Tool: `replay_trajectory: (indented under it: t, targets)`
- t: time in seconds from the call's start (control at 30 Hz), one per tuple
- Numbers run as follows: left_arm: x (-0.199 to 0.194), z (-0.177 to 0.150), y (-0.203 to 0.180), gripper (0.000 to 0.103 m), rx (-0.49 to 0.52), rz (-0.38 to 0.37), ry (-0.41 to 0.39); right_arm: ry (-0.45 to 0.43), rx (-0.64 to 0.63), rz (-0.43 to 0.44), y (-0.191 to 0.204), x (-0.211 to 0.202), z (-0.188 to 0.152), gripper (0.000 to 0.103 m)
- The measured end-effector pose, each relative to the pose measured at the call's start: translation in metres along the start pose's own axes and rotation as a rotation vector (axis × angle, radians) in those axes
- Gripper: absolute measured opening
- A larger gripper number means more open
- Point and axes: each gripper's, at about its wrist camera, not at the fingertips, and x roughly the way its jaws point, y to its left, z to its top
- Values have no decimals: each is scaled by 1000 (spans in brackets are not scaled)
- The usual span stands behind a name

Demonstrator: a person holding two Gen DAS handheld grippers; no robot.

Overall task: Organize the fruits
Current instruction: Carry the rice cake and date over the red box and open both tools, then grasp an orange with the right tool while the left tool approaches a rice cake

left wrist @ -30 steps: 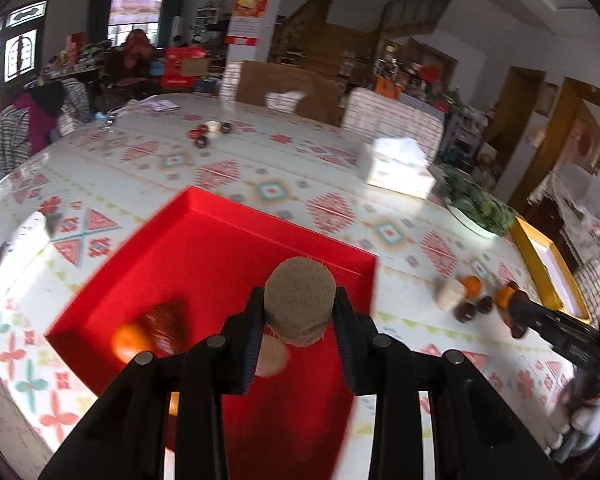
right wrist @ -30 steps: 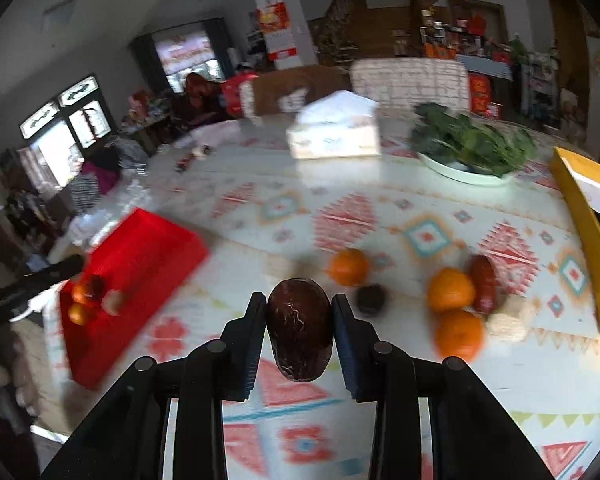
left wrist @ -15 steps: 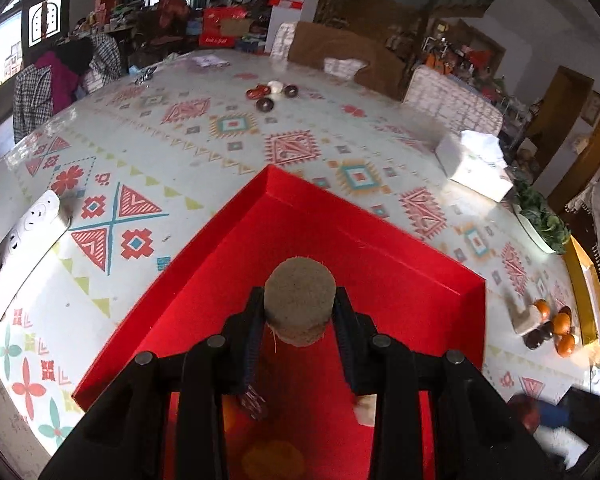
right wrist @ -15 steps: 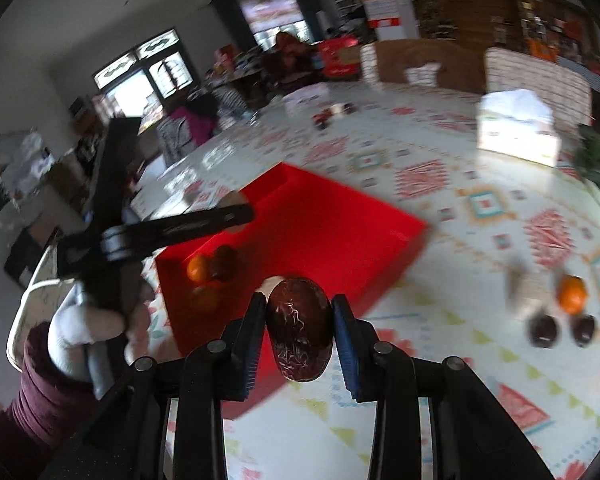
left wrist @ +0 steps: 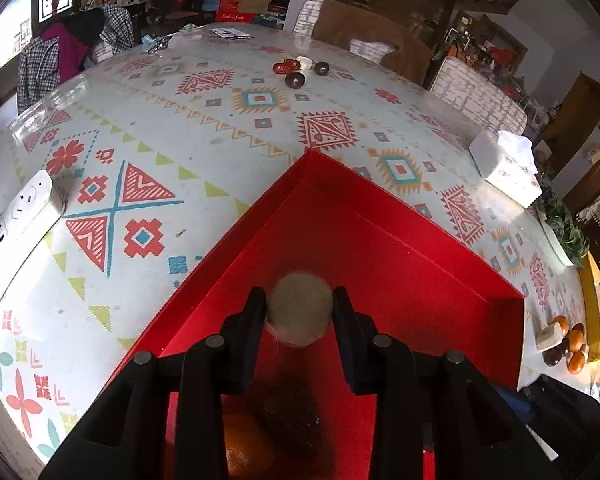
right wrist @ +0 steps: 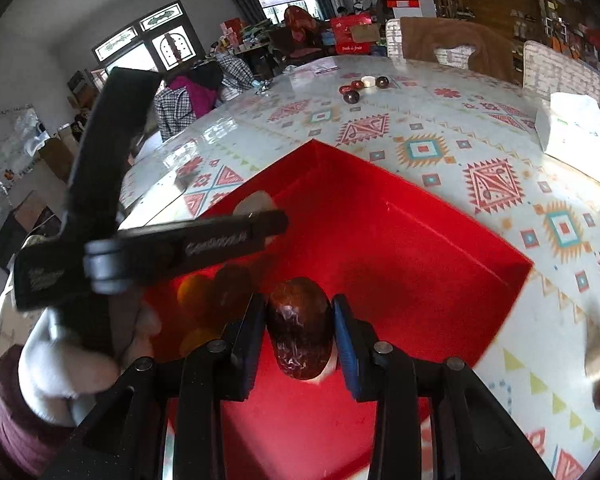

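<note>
Both pitched downward over shallow red rectangular tray (left wrist: pixel 400 240) on patterned surface (left wrist: pixel 220 128). Left claw (left wrist: pixel 300 310): just been opening, pads touching round fuzzy tan-brown fruit (left wrist: pixel 300 308). Right claw (right wrist: pixel 300 328) clamped on glossy dark-red date (right wrist: pixel 300 332) (above tray interior).

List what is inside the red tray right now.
In the red tray, under the left gripper, lie an orange and a dark fruit. The right wrist view shows more orange fruit there, blurred. The grippers hide the tray's near end.
</note>
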Motion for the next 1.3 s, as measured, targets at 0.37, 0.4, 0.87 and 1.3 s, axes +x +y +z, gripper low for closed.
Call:
replay_trajectory:
  t: [0.37, 0.4, 0.87, 1.3]
  targets:
    - [-66, -10, -16, 81, 42, -5, -187, -79, 54, -27, -18, -37, -2, 53]
    - [-77, -14, -20, 84, 46, -5, -225, -93, 60, -29, -21, -46, -4, 53]
    - [-139, -77, -101, 85, 171, -172, -305, -330, 305, -217, -140, -212, -61, 68]
    - [-108, -107, -166, 83, 241, -265, -182, -253, 466, -410, -246, -250, -123, 68]
